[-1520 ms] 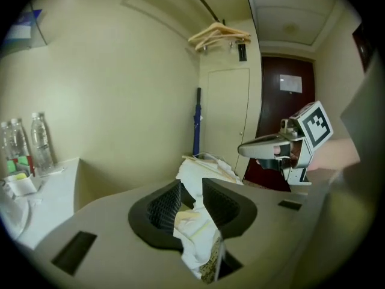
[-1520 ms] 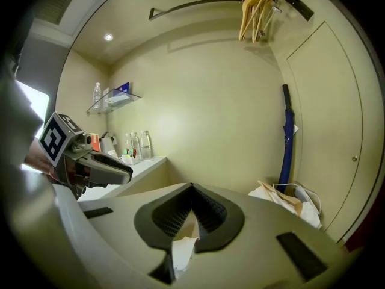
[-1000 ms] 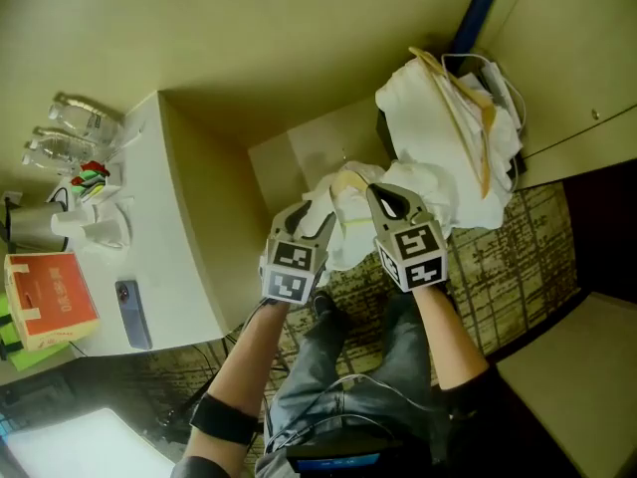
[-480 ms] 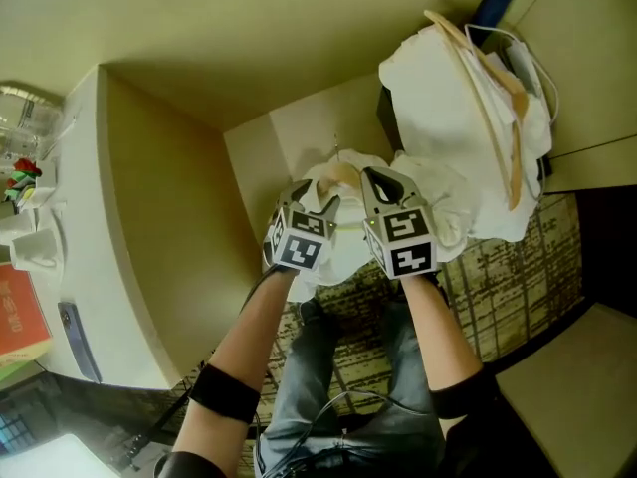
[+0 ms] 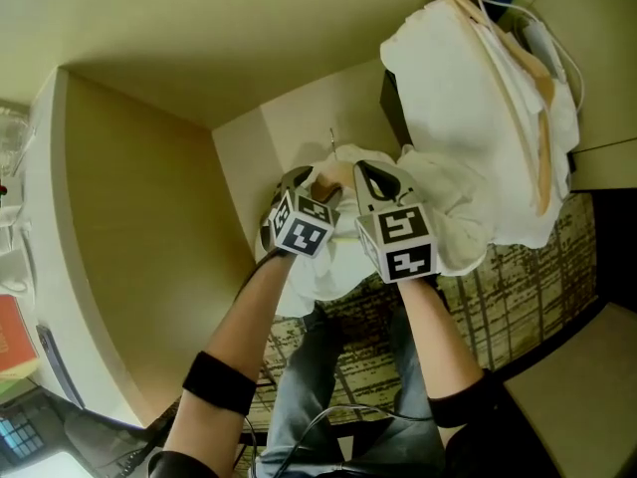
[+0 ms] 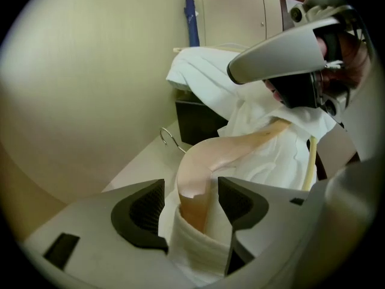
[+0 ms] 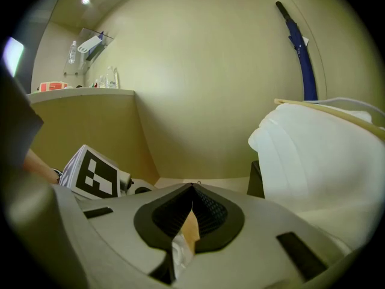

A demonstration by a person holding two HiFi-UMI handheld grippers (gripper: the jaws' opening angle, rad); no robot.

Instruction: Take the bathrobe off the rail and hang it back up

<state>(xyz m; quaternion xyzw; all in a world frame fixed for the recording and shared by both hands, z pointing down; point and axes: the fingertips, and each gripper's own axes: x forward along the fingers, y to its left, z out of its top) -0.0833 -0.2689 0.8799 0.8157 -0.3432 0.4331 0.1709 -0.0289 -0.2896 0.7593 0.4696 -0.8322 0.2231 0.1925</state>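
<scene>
Beige wall (image 5: 199,28) corner: right gripper (image 7: 191,221) clamps tight on the pale curved wooden hanger (image 6: 198,173), bearing the white towelling bathrobe (image 5: 318,267) draped toward six o'clock. Left gripper (image 6: 192,206), jaws just opened wide, straddles the hanger's end without pressing it, apparently letting go.

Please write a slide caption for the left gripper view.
Left gripper, jaws just opening, with the hanger and bathrobe between them; right gripper shut on the hanger beyond.
</scene>
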